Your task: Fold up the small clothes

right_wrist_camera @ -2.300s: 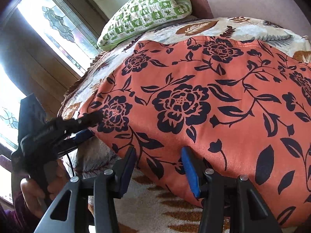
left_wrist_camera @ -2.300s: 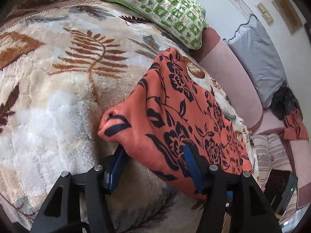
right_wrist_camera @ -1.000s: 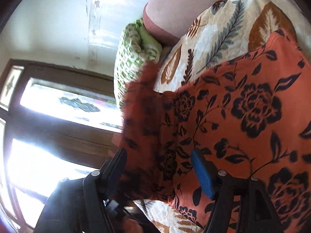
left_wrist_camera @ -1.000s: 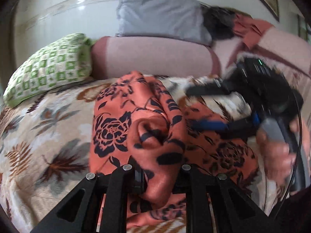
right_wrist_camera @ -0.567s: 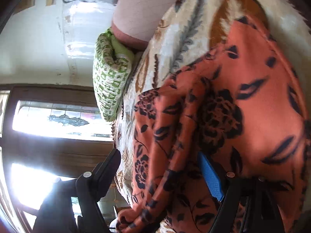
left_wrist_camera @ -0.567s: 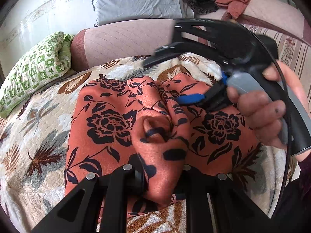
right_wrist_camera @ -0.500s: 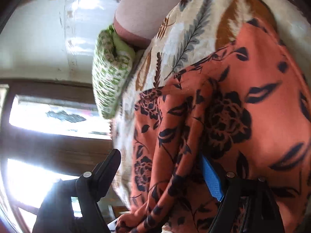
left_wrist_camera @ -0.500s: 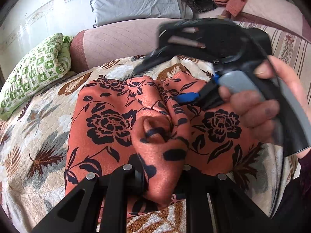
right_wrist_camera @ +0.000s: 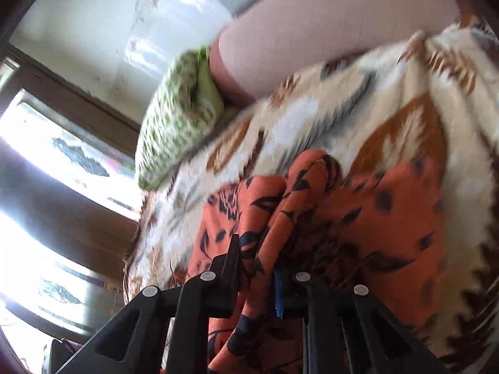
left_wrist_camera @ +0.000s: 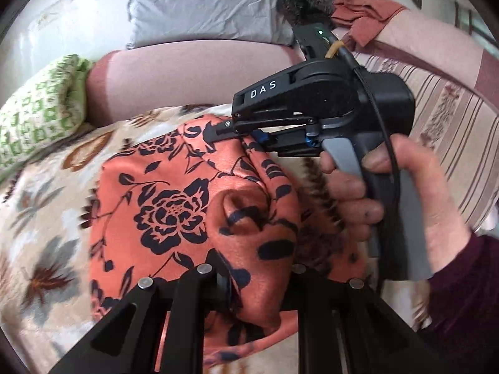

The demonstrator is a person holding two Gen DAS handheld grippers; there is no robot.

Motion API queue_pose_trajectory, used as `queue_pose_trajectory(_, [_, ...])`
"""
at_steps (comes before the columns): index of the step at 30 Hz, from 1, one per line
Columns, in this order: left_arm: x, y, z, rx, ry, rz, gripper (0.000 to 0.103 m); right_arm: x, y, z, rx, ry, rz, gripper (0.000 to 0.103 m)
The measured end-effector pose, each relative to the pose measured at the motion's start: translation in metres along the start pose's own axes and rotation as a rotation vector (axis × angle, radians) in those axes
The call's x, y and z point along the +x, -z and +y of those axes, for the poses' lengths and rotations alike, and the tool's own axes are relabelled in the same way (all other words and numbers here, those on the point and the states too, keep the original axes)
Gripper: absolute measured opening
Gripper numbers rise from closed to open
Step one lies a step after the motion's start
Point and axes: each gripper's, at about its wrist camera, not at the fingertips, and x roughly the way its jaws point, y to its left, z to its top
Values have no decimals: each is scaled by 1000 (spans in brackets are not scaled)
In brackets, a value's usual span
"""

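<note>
Leaf-patterned blanket [left_wrist_camera: 46,205] covers the bed under both your tongs, with a pink bolster [left_wrist_camera: 187,71] beyond it and a green checked pillow [left_wrist_camera: 37,115] off to the left of the left tongs. Orange floral garment [left_wrist_camera: 168,205] lies bunched on the blanket directly ahead of the left gripper [left_wrist_camera: 252,280]. Your left tongs sit together, clamped on a thick fold of that cloth; the pads themselves are buried in fabric and cannot be seen. Ahead and to the right of them, your right hand [left_wrist_camera: 402,193] holds the right gripper [left_wrist_camera: 240,132], its tips at the garment's far edge. From the right wrist view the right gripper [right_wrist_camera: 259,265] has a ridge of the orange floral garment [right_wrist_camera: 312,218] between its fingers, and its jaws are closing; whether the pads already press the cloth is hard to say through the blur, though the fabric fills the gap. A blue pad [right_wrist_camera: 278,293] shows only as a sliver. The garment's near edge is cut off below both tongs. A grey pillow [left_wrist_camera: 202,3] leans against the wall behind the bolster. Bright window panes [right_wrist_camera: 46,162] wash out the left of the right wrist view.
</note>
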Motion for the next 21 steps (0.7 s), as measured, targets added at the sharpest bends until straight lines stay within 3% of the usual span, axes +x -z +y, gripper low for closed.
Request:
queue_pose_trajectory(4, [27,-6,-25,17,44,27,17,-23,-14,-39,77,-5,-45,18])
queue_pose_trajectory(9, [70,3,-37,8,59,122,18,-19,-19,-83,163,31,-44,18])
queue_pose_trajectory(14, [74,5,-42,32,56,108,19,-15,-18,-118,235,61,-2,18])
queue_pose_trajectory(18, [68,6,-42,48,56,104,19,-28,-20,-113,235,62,2,21])
queue_pose_trajectory(21, [52,11,-52,87,81,112,41,-42,-20,-95,174,94,-10,21])
